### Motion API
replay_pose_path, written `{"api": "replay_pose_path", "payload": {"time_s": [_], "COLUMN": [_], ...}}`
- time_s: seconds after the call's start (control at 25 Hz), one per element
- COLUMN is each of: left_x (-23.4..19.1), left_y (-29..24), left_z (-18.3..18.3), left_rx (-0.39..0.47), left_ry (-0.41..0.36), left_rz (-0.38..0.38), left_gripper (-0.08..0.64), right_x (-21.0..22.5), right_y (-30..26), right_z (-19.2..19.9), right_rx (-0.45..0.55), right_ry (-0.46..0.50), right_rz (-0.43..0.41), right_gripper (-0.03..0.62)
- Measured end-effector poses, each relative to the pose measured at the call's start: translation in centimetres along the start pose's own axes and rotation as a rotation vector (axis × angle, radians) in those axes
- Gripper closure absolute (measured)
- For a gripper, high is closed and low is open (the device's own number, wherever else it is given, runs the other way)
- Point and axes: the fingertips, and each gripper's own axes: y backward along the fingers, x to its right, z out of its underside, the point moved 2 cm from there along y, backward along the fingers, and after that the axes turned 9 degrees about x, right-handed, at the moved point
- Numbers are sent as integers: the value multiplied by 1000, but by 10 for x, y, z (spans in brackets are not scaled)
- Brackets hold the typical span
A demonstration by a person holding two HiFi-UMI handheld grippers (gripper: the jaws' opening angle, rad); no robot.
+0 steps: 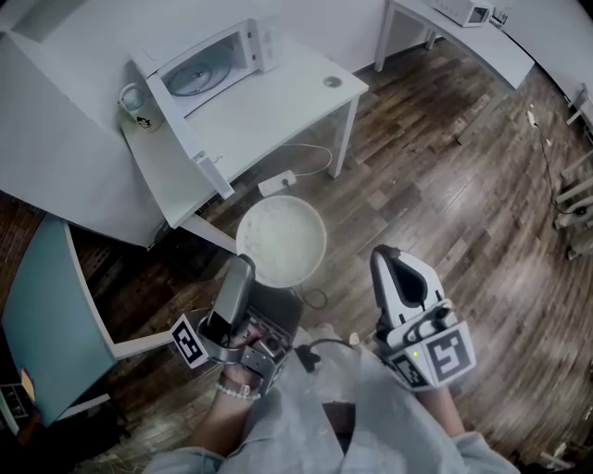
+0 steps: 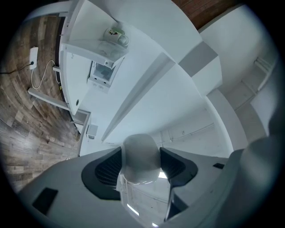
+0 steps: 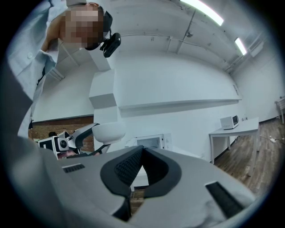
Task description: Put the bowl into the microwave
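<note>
A white bowl (image 1: 281,241) hangs above the wooden floor, and my left gripper (image 1: 243,268) is shut on its near rim. Along the left gripper's jaws, the bowl's rim (image 2: 140,153) sits pinched between the dark pads. The white microwave (image 1: 208,67) stands on a white table (image 1: 278,102) ahead and to the left, its door (image 1: 171,125) swung open and the turntable showing. My right gripper (image 1: 387,264) is to the right of the bowl, shut and holding nothing. In the right gripper view the bowl (image 3: 109,132) and the microwave (image 3: 151,141) lie beyond the shut jaws.
A mug (image 1: 139,106) stands on the table left of the microwave. A power strip (image 1: 276,183) with a cable lies on the floor under the table. A teal panel (image 1: 42,315) is at the left. A second table (image 1: 445,23) with another microwave (image 1: 468,11) stands far right.
</note>
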Motion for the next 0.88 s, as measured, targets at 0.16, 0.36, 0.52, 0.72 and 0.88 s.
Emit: {"api": "replay_pose_path", "payload": {"time_s": [0.16, 0.36, 0.52, 0.72, 0.88], "left_x": [-4, -7, -13, -27, -36], "left_y": [1, -7, -21, -51, -79], "left_z": [9, 10, 1, -11, -22], "left_rx": [16, 16, -1, -39, -88], "left_ry": [-12, -21, -19, -6, 20], "left_rz": [-9, -5, 10, 10, 9], "left_gripper": [291, 293, 291, 292, 291], "right_x": [10, 16, 23, 39, 54], "right_y": [8, 3, -8, -29, -57], "right_z": [5, 3, 10, 10, 8], "right_rx": [-18, 8, -15, -13, -9], "right_ry": [-13, -19, -1, 3, 0], "right_rz": [-6, -19, -8, 27, 65], "right_gripper": [589, 589, 589, 589, 589]}}
